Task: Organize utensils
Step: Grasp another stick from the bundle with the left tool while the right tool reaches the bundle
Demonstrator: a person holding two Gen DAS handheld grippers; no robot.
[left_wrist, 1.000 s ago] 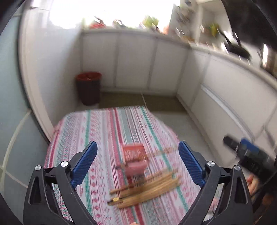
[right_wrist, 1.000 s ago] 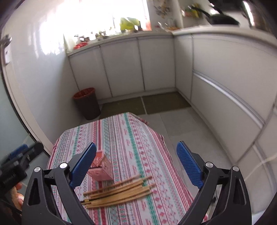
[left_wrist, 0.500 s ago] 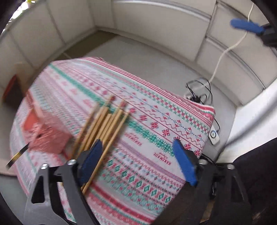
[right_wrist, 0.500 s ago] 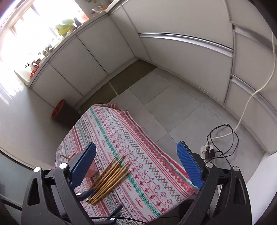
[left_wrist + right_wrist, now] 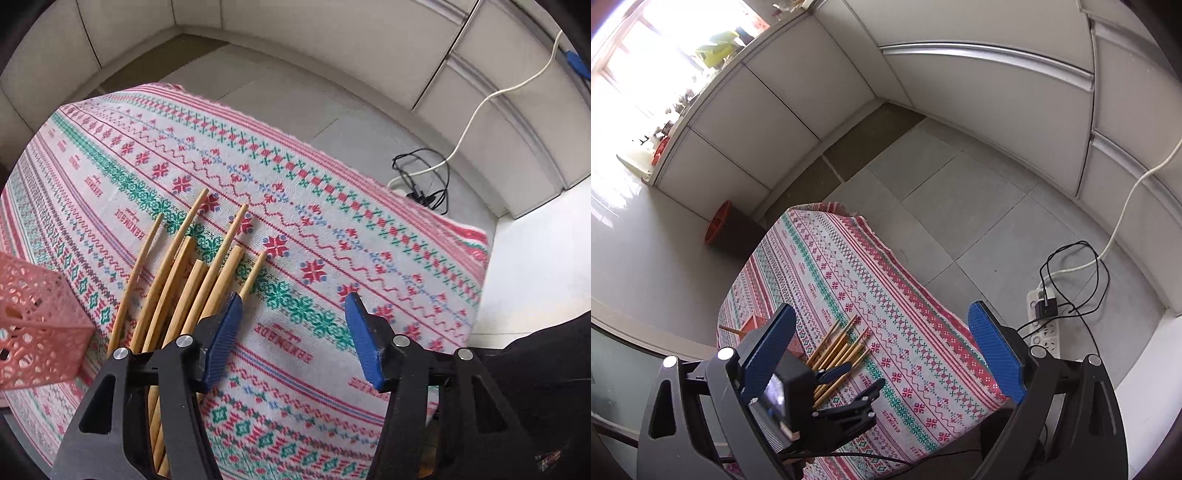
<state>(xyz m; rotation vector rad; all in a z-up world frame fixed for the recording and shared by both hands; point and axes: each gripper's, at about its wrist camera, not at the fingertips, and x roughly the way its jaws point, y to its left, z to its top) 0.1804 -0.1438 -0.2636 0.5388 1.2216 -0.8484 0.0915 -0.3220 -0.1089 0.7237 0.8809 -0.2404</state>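
Cloth-covered counter (image 5: 332, 206) — tiled floor (image 5: 960, 192), white cabinets (image 5: 783, 96).
Left tool (image 5: 293, 332) released beside chopsticks (image 5: 192, 280); right tool (image 5: 882, 347) released — pink basket (image 5: 33, 325) adjacent.

Patterned red, green and white woven tablecloth (image 5: 332, 229): bare across centre and right of left wrist frame, passable. Fan of long bamboo chopsticks (image 5: 192, 280): lower left, lying flat, near ends hidden under left blue-padded gripper finger (image 5: 221, 332). Pink perforated square holder (image 5: 37, 325): far left edge, just beside the chopsticks, blocking that side. Black-framed left gripper (image 5: 849, 384): lower centre of right wrist frame, low over the chopsticks.
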